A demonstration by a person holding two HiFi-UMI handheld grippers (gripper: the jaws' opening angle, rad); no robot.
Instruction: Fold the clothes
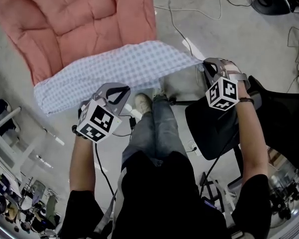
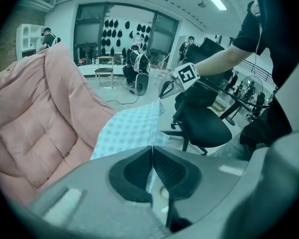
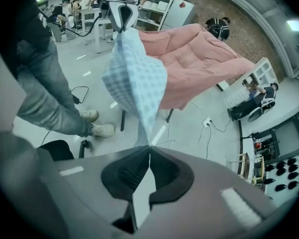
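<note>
A light blue checked cloth (image 1: 124, 66) is stretched in the air between my two grippers, in front of a pink quilted cushion (image 1: 74, 19). My left gripper (image 1: 114, 87) is shut on the cloth's lower edge near its middle. My right gripper (image 1: 205, 62) is shut on the cloth's right corner. In the left gripper view the cloth (image 2: 132, 128) runs away from the closed jaws toward the right gripper (image 2: 167, 86). In the right gripper view the cloth (image 3: 137, 78) hangs in a twisted fold from the left gripper (image 3: 120, 14) down into the shut jaws.
A black office chair (image 1: 214, 128) stands right of the person's legs and shoes (image 1: 144, 103). Cables (image 1: 174, 14) trail over the grey floor. White shelving (image 1: 5, 128) is at the left edge. Other people sit at the back of the room (image 2: 137, 63).
</note>
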